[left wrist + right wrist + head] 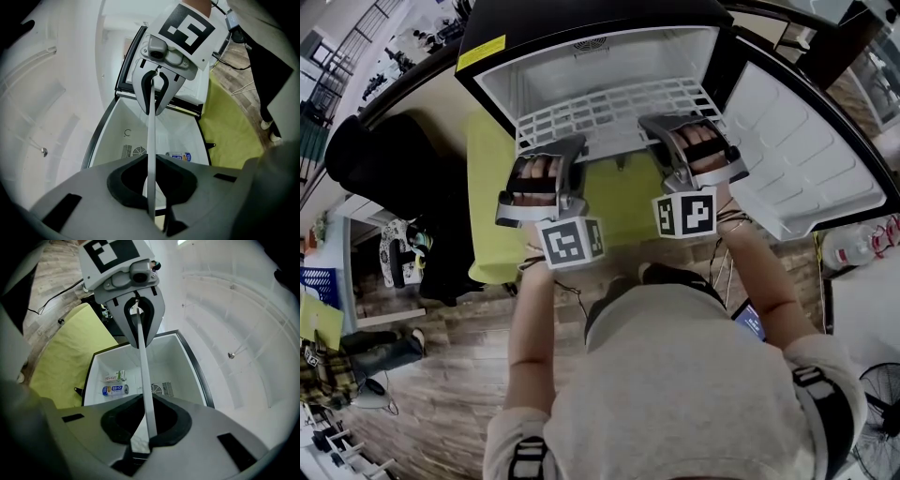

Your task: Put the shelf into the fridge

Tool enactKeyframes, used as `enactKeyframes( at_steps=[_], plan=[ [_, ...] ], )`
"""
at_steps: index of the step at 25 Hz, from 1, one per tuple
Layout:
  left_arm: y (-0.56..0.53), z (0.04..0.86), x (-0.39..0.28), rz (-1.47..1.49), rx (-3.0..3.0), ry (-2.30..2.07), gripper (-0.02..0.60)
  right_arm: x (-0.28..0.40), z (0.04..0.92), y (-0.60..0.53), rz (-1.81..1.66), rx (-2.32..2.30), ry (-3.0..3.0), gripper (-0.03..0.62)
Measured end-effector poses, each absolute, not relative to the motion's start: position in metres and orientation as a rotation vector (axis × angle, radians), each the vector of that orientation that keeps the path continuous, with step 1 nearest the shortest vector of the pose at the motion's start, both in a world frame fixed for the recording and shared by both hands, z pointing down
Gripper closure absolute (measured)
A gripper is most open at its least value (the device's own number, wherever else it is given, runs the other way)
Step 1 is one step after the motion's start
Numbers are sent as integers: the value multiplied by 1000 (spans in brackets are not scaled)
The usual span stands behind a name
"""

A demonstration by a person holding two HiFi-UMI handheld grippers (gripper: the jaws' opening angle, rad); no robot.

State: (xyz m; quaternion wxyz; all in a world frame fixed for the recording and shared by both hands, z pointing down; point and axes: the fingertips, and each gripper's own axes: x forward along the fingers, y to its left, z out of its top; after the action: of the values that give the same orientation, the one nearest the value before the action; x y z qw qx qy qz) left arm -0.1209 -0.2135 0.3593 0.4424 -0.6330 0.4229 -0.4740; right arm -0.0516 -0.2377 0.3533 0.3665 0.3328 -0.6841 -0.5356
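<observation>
The shelf (609, 108) is a white wire grid held level at the mouth of the open black fridge (492, 47), partly inside its white interior (581, 66). My left gripper (546, 178) is shut on the shelf's near edge at the left, and my right gripper (689, 150) is shut on it at the right. In the left gripper view the shelf (151, 140) shows edge-on as a thin white strip clamped in my left gripper (151, 190), running across to the right gripper (157, 91). The right gripper view mirrors this: the shelf (143, 376) sits in my right gripper (146, 430), with the left gripper (139, 317) opposite.
The fridge door (797, 159) stands open at the right. A yellow-green cloth (492, 187) lies under the fridge front. A black bag (384, 178) sits at the left, a water bottle (862, 246) and a fan (881, 403) at the right. The floor is wood.
</observation>
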Motion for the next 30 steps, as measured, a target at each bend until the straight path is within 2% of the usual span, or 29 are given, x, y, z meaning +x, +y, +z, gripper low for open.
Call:
enactKeyframes(
  at_steps=[30],
  plan=[
    [-218, 360, -122, -1164, -1562, 1033, 548, -52, 358, -241, -1369, 864, -1771, 548]
  ],
)
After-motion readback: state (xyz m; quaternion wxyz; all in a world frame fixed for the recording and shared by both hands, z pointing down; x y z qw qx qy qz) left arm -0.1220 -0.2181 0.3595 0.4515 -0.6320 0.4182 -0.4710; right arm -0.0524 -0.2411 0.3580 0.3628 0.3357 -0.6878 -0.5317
